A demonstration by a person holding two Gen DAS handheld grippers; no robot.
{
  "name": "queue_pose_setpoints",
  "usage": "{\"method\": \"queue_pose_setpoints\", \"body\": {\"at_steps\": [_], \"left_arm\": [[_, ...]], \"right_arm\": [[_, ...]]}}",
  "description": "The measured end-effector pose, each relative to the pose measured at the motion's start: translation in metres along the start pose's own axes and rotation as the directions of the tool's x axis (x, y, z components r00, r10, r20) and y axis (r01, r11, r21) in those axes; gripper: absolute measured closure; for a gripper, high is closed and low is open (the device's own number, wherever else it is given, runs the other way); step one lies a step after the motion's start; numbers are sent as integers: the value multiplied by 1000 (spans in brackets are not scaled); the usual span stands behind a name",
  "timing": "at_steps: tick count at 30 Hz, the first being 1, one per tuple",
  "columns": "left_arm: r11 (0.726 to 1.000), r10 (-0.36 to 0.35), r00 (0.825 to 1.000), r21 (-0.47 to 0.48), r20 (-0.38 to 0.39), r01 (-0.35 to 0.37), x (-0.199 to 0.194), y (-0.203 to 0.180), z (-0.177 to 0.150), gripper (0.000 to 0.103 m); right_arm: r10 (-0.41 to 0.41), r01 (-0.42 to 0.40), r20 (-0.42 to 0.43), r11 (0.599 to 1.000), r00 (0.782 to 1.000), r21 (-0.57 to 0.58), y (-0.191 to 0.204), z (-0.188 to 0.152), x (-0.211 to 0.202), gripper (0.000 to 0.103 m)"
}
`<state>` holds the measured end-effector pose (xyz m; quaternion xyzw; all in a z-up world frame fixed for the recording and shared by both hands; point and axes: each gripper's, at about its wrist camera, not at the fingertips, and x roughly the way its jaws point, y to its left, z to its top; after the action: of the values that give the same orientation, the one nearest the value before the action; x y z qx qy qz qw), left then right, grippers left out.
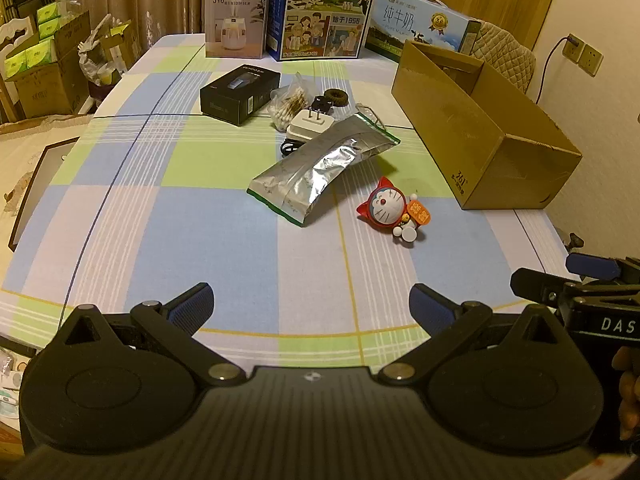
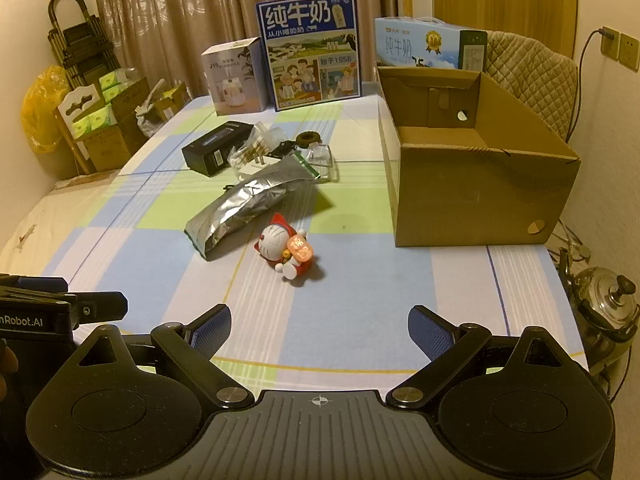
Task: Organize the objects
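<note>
On the checked tablecloth lie a red and white cat toy [image 1: 394, 209] [image 2: 289, 250], a silver foil pouch [image 1: 320, 168] [image 2: 250, 204], a white plug adapter [image 1: 310, 126], a bag of cotton swabs [image 1: 289, 104] [image 2: 248, 152], a black ring [image 1: 336, 97] [image 2: 309, 138] and a black box [image 1: 240, 92] [image 2: 214, 152]. An open cardboard box [image 1: 480, 132] [image 2: 476, 184] stands at the right. My left gripper [image 1: 312, 304] and right gripper [image 2: 320, 328] hover open over the near table edge, holding nothing, well short of the toy.
Two milk cartons [image 1: 326, 8] [image 2: 424, 44] and a humidifier box [image 1: 236, 20] [image 2: 236, 76] stand along the far edge. A quilted chair [image 2: 532, 76] sits behind the cardboard box. A metal kettle [image 2: 608, 300] is off the table's right side. Stacked cartons [image 1: 48, 60] stand at left.
</note>
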<state>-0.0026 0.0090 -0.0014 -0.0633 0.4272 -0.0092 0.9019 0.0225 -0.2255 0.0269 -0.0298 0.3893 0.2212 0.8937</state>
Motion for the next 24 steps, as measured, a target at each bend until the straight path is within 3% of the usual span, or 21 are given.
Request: {"method": "queue_pose_setpoints", "body": {"at_steps": [24], "left_arm": [[999, -37, 999, 38, -16, 38, 11, 8, 13, 1]], "right_arm": [[14, -15, -11, 1000, 1000, -18, 2, 2, 13, 10]]}}
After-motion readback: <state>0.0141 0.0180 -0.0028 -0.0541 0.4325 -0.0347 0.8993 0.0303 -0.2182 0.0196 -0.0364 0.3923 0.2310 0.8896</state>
